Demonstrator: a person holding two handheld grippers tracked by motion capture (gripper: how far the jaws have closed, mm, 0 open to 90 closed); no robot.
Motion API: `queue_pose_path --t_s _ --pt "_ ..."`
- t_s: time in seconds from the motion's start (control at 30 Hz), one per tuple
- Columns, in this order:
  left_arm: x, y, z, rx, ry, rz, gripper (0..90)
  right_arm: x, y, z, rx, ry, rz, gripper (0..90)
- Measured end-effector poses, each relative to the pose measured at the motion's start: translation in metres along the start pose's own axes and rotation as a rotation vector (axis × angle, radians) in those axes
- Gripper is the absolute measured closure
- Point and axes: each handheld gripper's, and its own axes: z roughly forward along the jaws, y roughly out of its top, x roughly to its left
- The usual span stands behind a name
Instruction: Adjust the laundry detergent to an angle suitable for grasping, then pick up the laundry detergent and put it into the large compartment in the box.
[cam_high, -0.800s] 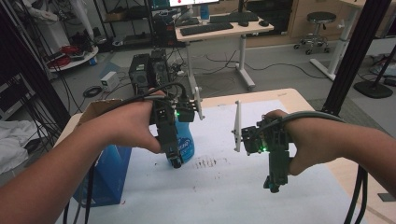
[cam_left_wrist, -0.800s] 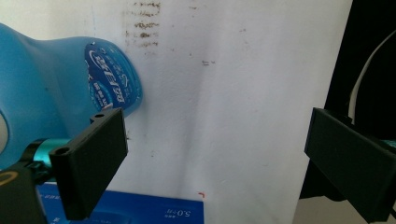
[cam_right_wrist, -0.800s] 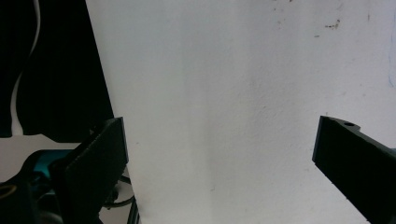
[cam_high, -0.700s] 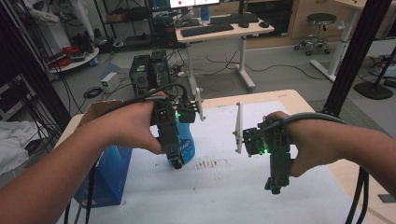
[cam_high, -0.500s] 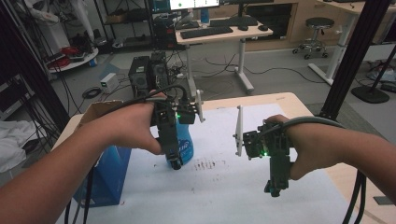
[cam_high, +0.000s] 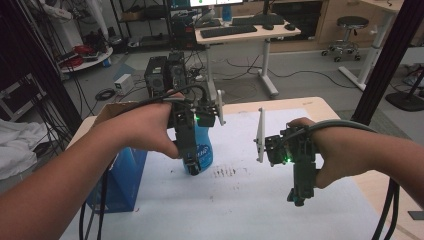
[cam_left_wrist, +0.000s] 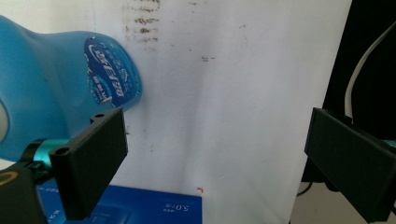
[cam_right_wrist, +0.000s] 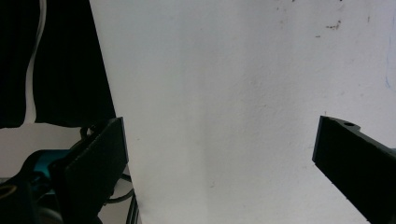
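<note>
- The blue bottle (cam_high: 202, 150) stands on the white-covered surface (cam_high: 250, 200), just beside the left gripper (cam_high: 192, 167) and outside its wide, empty fingers (cam_left_wrist: 88, 163).
- It looks like smooth, rigid plastic, likely slippery and weighty if full; the narrower waist seems the safest hold.
- A blue box (cam_high: 120, 175) sits close on its left.
- The right gripper (cam_high: 298, 197) hovers well apart, its fingers (cam_right_wrist: 93, 163) spread wide and empty.

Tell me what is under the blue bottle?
The blue bottle stands on the white sheet, beside dark smudges. The left gripper covers part of its base.
</note>
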Motion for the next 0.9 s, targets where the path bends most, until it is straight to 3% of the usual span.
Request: queue_pose_path --t_s 0.4,0.9 --pt "0.004 0.005 0.005 -0.007 -0.017 0.011 5.9 -0.001 -0.002 0.001 0.0 0.007 0.009 2.4" --pt "0.014 0.005 -0.003 -0.045 -0.022 -0.006 6.0 -0.009 -0.003 0.005 0.001 0.018 0.009 2.4"
